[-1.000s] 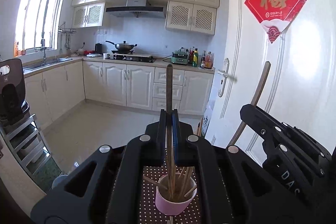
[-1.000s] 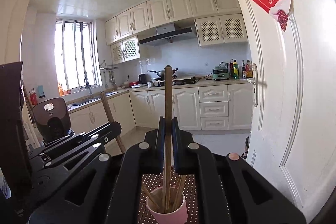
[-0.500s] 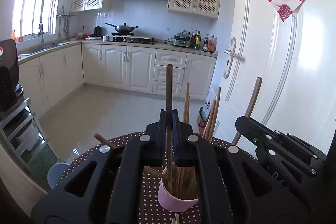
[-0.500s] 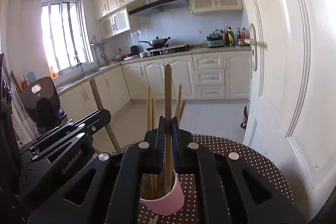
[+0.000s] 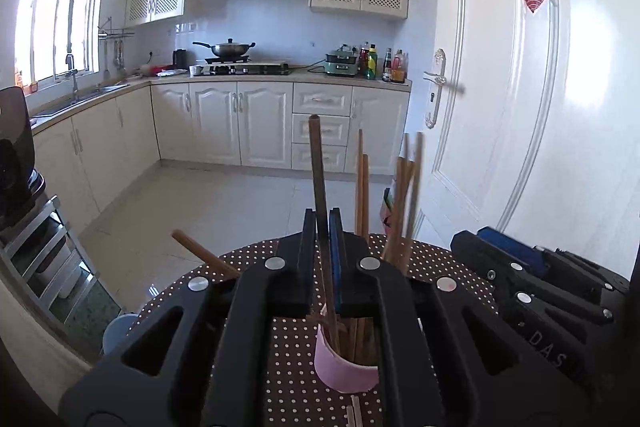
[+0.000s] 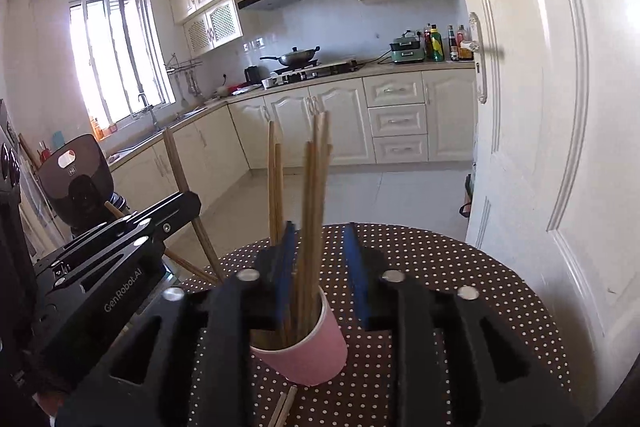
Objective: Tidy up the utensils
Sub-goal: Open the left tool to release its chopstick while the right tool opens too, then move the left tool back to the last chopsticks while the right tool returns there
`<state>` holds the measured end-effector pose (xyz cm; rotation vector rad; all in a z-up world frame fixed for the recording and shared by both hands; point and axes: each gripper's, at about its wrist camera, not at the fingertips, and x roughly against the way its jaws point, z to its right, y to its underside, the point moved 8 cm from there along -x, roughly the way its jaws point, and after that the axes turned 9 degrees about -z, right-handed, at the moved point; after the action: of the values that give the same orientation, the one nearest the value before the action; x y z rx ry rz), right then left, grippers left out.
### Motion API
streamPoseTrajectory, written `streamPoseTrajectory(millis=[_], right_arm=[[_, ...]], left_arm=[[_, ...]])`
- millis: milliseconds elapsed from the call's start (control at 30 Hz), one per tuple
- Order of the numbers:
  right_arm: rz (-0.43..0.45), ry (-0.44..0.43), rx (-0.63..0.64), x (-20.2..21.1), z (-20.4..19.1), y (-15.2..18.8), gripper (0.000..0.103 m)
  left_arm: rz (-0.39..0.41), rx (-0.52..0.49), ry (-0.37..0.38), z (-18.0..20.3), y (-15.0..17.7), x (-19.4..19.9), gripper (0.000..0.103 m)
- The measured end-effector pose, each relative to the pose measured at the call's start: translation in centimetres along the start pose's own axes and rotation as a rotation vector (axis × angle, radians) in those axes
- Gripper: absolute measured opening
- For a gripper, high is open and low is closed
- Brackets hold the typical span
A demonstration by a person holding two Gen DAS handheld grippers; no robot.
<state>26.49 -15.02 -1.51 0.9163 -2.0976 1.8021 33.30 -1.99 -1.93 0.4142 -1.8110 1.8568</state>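
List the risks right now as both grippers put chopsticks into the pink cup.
1. The left gripper is shut on a dark chopstick already reaching into the pink cup; pushing sideways may tip the cup.
2. The right gripper is opening; its blurred chopsticks may bounce out.

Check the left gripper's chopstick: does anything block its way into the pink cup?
Nothing visible does. The chopstick, pinched in the left gripper, already reaches into the pink cup among other chopsticks.
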Motion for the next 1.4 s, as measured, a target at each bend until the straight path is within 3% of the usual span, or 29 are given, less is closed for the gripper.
streamPoseTrajectory(millis=[267, 367, 433, 467, 967, 1400], right_arm=[[0.035, 0.024, 0.015, 3.2, 0.2, 0.4, 0.054], [0.040, 0.037, 0.030, 4.3, 0.1, 0.7, 0.060], [0.045, 0.044, 0.042, 5.0, -0.1, 0.8, 0.064], [0.044, 0.045, 0.045, 5.2, -0.1, 1.0, 0.065], [0.033, 0.071, 0.066, 7.6, -0.6, 3.4, 0.078], [-0.104, 0.109, 0.065, 5.2, 0.4, 7.5, 0.082]], left_arm=[[-0.011, 0.002, 0.016, 0.4, 0.8, 1.8, 0.009], [-0.017, -0.003, 0.008, 0.6, 1.4, 2.6, 0.024], [-0.003, -0.003, 0.015, 0.9, 1.6, 3.3, 0.051], [0.013, -0.001, 0.017, 0.9, 1.8, 3.8, 0.052], [0.026, -0.005, -0.055, -0.1, 4.0, 7.1, 0.058], [-0.013, -0.015, -0.093, -2.0, 7.5, 8.3, 0.058]])
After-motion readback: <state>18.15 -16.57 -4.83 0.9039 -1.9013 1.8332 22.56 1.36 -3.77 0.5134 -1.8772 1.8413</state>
